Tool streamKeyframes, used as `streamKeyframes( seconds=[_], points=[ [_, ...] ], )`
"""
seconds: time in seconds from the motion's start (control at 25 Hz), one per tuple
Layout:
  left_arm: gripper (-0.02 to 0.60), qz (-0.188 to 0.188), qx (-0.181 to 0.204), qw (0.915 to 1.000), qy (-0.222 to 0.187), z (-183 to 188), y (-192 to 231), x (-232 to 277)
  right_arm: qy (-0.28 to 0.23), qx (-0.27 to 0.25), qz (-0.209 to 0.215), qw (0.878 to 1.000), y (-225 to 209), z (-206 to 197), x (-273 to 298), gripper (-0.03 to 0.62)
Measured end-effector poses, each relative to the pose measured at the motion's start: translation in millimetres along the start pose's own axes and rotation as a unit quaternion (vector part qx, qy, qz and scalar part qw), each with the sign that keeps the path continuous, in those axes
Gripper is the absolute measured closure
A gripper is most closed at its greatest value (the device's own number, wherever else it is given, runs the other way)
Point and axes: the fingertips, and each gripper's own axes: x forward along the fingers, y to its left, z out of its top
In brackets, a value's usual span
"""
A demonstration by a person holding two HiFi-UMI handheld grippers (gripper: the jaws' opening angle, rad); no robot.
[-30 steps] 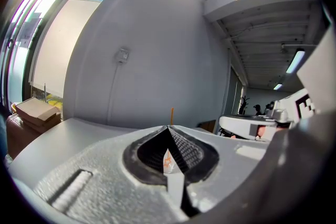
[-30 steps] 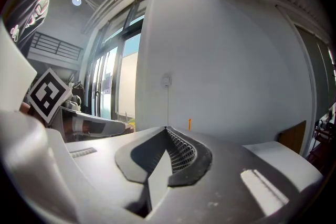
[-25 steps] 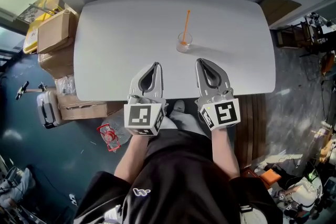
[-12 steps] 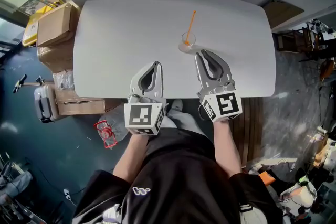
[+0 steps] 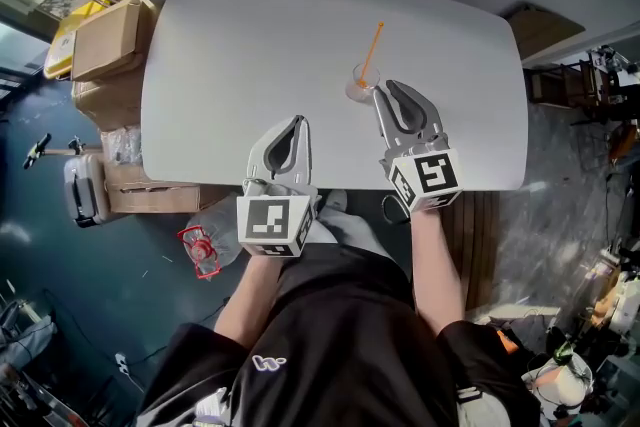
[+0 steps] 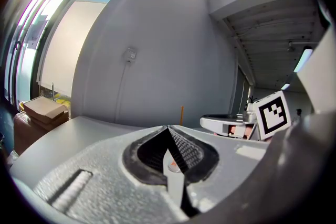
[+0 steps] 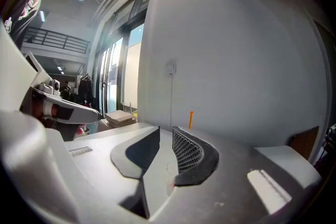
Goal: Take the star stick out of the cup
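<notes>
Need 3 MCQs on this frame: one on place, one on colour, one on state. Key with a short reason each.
1. Where does the cup stand on the table?
A. just ahead of the right gripper
B. at the table's far rim
C. at the table's left edge

2. What colour is the star stick?
A. blue
B. orange
C. green

3. How do the jaws of the left gripper stand?
A. wide apart
B. shut on the stick
C. together, empty

Key:
1 A: the head view shows the cup at that gripper's tips; its jaws have just been opening and stand apart, empty.
2 B: it is orange in every view.
3 C: the left gripper view shows the tips meeting, with nothing between.
</notes>
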Motion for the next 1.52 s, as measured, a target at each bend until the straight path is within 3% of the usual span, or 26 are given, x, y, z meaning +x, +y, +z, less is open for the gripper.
streamKeyframes(
  seconds=[0.44, 1.0, 1.2, 1.52],
  points=[
    [0.577, 0.011, -0.009, 0.9998, 0.014, -6, 8, 3, 0.026, 0.021, -0.008, 0.999, -18, -24, 29, 0.502],
    [0.577, 0.029, -0.01, 0.9993, 0.022, -4, 16, 13, 0.064, 0.058, -0.014, 0.996, -43, -58, 65, 0.433],
    [0.577, 0.049, -0.018, 0.998, 0.036, -10, 24, 13, 0.074, 0.058, -0.002, 0.996, -45, -64, 75, 0.433],
    [0.577, 0.051, -0.013, 0.9982, 0.029, -15, 31, 12, 0.079, 0.062, 0.005, 0.995, -48, -75, 87, 0.465]
  ],
)
